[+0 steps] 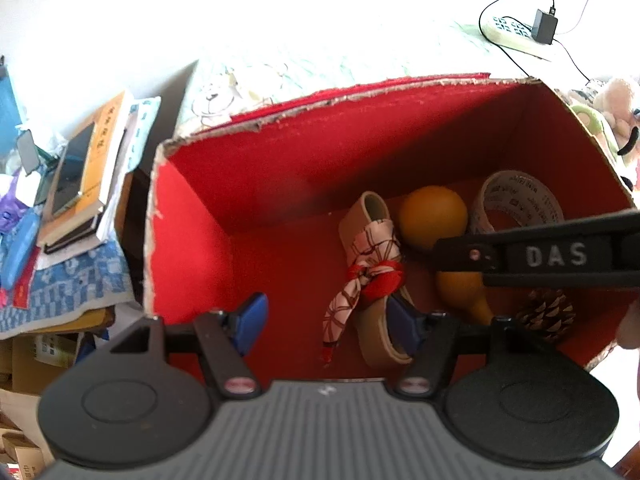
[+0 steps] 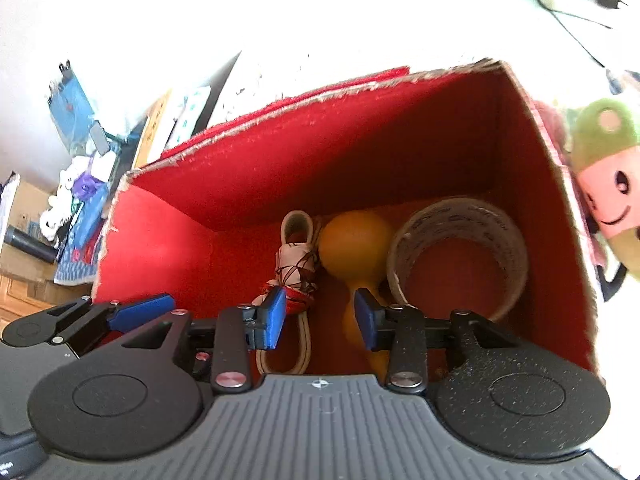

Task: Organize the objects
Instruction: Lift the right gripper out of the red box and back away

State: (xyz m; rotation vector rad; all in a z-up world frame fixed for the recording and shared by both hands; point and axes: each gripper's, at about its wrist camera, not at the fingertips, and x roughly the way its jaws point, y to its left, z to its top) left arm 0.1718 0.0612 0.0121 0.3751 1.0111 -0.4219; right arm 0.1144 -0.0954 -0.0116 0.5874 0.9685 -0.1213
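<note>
the left gripper [image 1: 328, 322] hangs over the near edge of the red box [image 1: 280, 152], its blue pads spread well apart with nothing pressed between them; the right pad sits in front of the near end of the beige loop [image 1: 368, 216], but whether it touches it is unclear. the right gripper [image 2: 320, 322] hovers in its own view just above the box floor, pads parted and empty, the scarf knot and the gourd's neck showing behind the gap.

on the floor of the box, left to right: the beige loop with a red and white patterned scarf [image 1: 374, 268] knotted round it, an orange gourd [image 1: 434, 218] touching it, and a roll of printed tape [image 1: 520, 200] standing against the right wall. only the left view shows a pine cone [image 1: 546, 314] at the near right, beside the gourd's lower bulb; the right gripper's black body crosses that view and hides part of the gourd. only the right view shows the tape roll whole and open-topped, and the left gripper's blue pad poking in at its left edge.

beyond the box, the left view gives a stack of books [image 1: 84, 176] on a blue cloth and a power strip [image 1: 516, 34] with a black adapter; the right view shows a green and pink plush toy [image 2: 608, 168] just outside the right wall.
</note>
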